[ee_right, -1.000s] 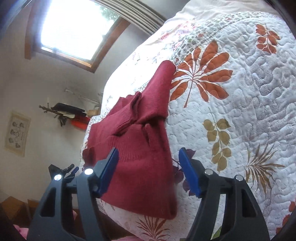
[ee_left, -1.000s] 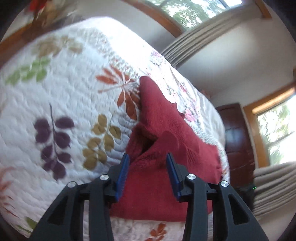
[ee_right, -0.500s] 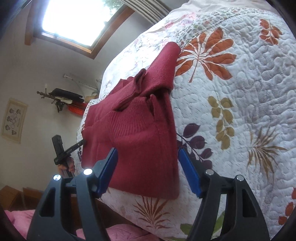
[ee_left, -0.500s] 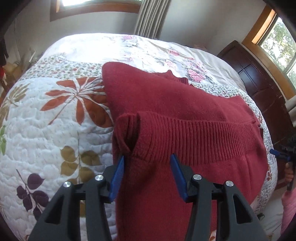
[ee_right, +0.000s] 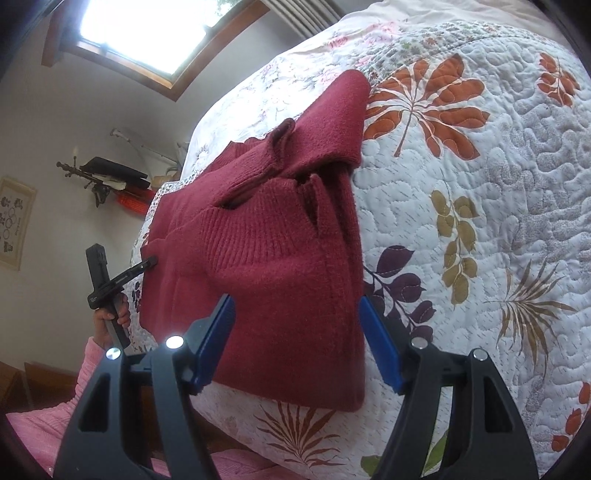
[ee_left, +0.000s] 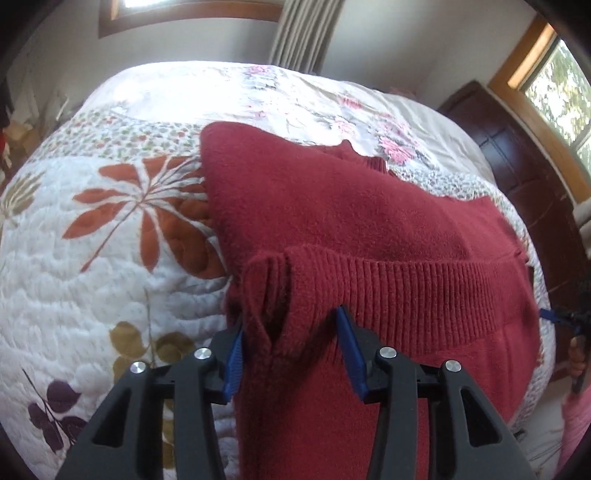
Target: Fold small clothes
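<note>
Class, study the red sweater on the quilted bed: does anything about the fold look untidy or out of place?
Yes. The red sweater is folded unevenly: its ribbed hem lies slanted across the body, and one corner bunches into loose pleats between the open left gripper pads.

A bedroom in a private home: a bed covered by a white quilted bedspread [ee_left: 92, 280] printed with orange, olive and purple leaves fills the space ahead of both tongs. Beyond it, past the left tongs, grey pleated curtains [ee_left: 301, 35] hang beside a wood-framed window [ee_left: 192, 11], and a dark panelled wooden door [ee_left: 517, 162] stands off to their right next to a second wood-trimmed window [ee_left: 554, 66]. To the left of the right tongs, a framed picture [ee_right: 13, 221] hangs on the pale wall and a black wall-mounted rack [ee_right: 103, 177] holds small household items, below a bright window [ee_right: 147, 29].
</note>
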{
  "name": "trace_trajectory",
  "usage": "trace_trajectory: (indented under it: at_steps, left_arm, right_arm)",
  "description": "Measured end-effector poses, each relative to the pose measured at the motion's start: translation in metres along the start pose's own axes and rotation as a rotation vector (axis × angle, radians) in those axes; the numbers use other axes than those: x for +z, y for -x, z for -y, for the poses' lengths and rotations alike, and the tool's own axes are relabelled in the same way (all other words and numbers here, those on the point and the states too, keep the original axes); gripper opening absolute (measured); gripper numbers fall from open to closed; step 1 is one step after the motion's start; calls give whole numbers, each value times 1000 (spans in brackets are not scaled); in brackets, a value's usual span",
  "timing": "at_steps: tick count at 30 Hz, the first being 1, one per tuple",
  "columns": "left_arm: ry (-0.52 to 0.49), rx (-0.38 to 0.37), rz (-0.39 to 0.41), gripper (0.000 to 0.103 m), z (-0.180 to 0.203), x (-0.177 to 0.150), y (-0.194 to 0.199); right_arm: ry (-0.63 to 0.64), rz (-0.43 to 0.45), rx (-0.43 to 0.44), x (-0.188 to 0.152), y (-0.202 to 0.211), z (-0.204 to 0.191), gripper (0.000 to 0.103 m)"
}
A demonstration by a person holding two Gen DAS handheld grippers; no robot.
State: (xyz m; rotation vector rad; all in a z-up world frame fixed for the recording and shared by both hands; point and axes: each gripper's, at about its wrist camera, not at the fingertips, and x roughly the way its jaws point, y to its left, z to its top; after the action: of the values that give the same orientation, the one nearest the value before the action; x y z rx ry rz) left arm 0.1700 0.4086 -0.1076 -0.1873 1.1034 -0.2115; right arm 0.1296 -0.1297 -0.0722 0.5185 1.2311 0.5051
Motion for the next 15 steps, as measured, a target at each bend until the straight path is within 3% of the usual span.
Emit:
trace_trajectory:
  at_steps: [1,4,7,11,15]
  left_arm:
    - [-7,9,5,32,3,1,1]
    - [12,-16,21,14,7,0,11]
    - [41,-70,61,12,14,-5,27]
    - [38,-76,128,12,27,-14,50]
    - [32,-66,116,12,27,-11,44]
  right_arm:
    - [5,1,-8,2,1,0,70]
    - [45,4,-35,11,4,-2,71]
    - [113,-17,-41,22,1,-7,74]
    - [240,-58,-110,36,-17,-22,74]
    - [352,-59,-145,44,-30,-42,74]
